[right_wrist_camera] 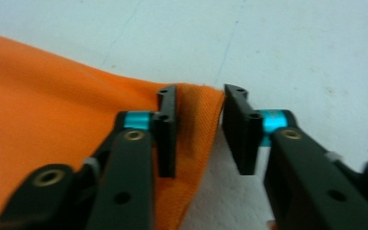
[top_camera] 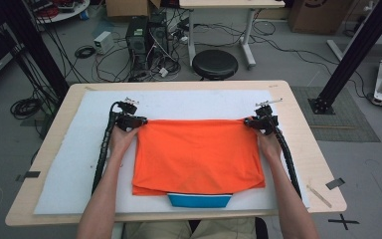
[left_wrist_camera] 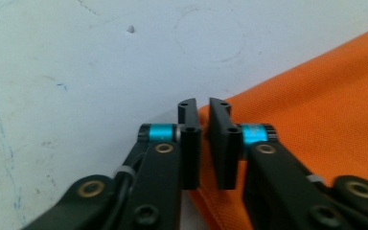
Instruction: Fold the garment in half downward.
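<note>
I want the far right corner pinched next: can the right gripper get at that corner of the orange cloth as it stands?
Probably yes: the right gripper stands open astride the corner of the orange cloth, nothing between.

High view overhead, forward-down; gripper views close — all sharing orange cloth [top_camera: 198, 154]

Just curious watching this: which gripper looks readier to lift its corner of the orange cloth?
Probably the left gripper: its jaws are nearly closed on the corner of the folded orange fabric cloth. The right gripper has jaws apart around its corner, so it must still close.
</note>
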